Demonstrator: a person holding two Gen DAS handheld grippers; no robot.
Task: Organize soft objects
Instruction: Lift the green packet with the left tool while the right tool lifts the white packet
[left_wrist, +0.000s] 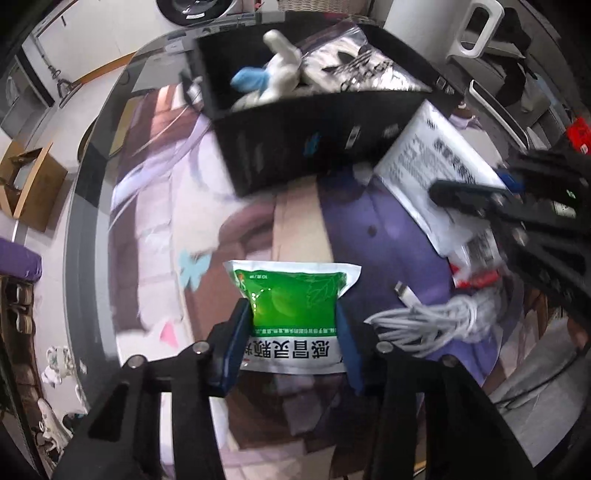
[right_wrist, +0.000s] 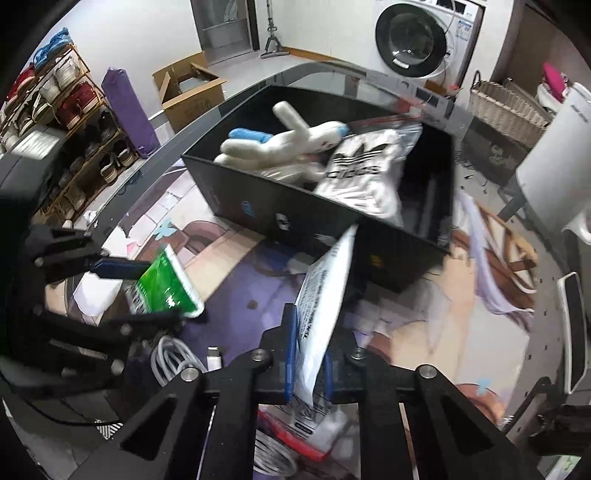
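Note:
My left gripper points down at the table, its blue pads pressed on both sides of a green-and-white sachet. My right gripper is shut on a flat white printed pouch that stands on edge and leans toward the black box. Inside that box lie a white-and-blue plush toy and a clear zip bag with a white logo garment. From the left wrist, the box sits beyond the sachet, and the right gripper is at the right edge over the pouch.
A coil of white cable lies on the printed mat beside the sachet. Round glass table edge curves on the left. Off the table stand a cardboard box, a shoe rack, a washing machine and a wicker basket.

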